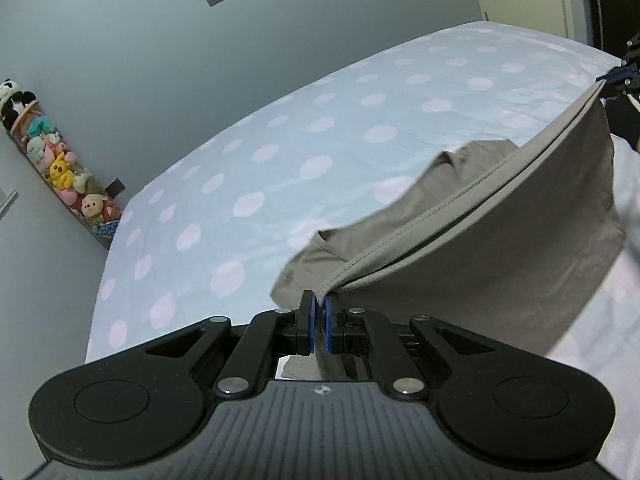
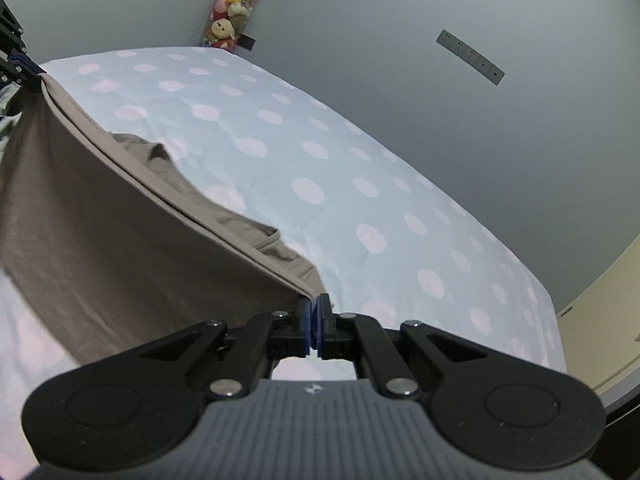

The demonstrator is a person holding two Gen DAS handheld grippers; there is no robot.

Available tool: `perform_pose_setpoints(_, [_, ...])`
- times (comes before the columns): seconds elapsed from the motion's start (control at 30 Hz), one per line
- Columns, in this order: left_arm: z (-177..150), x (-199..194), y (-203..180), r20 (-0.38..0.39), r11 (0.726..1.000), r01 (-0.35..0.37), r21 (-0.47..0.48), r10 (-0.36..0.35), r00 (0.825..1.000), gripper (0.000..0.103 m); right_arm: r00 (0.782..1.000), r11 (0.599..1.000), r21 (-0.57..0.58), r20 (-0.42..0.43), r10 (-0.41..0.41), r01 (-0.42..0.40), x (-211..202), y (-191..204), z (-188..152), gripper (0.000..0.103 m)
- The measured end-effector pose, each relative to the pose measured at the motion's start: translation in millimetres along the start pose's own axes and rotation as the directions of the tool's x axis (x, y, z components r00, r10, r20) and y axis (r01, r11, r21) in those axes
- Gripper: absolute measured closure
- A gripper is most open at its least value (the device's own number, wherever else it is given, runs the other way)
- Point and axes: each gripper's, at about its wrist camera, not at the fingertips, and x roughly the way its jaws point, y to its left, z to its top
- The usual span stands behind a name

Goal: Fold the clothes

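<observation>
Shirt [image 1: 500, 248], taupe, hangs stretched between the two grippers above the bed [image 1: 280, 128]. The left gripper [image 1: 319, 306] has its blue pads pinched on one corner of the hem, and the right gripper [image 2: 313, 309] is clamped on the other corner, so the stitched edge runs taut from one to the other. In the left view the far gripper shows at the upper right edge with the cloth in its tip; in the right view the other one shows at the upper left likewise. Below the taut hem the rest of the shirt sags down onto the sheet, its crumpled upper part lying on the pale blue cover with pink dots. Toys [image 1: 60, 168] are stacked in the corner by the grey wall [image 1: 160, 60].
</observation>
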Motion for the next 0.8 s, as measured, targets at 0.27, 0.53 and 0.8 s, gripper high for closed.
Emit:
perform_pose_setpoints(0.27, [23, 105, 18, -0.063, 1.0, 0.027, 0.001, -0.026, 0.998, 0.1, 0.997, 1.0, 0.024, -0.082, 0.002, 0.0, 116, -6, 18, 0.1])
perform_pose_setpoints(0.53, [7, 189, 33, -0.084, 0.99, 0.084, -0.116, -0.094, 0.992, 0.097, 0.987, 0.993, 0.111, -0.151, 0.056, -0.04, 210, 1, 8, 0.1])
perform_pose_setpoints(0.8, [-9, 211, 45, -0.078, 0.976, 0.059, -0.21, -0.077, 0.994, 0.081, 0.986, 0.968, 0.244, -0.138, 0.09, -0.055, 242, -7, -1, 0.096])
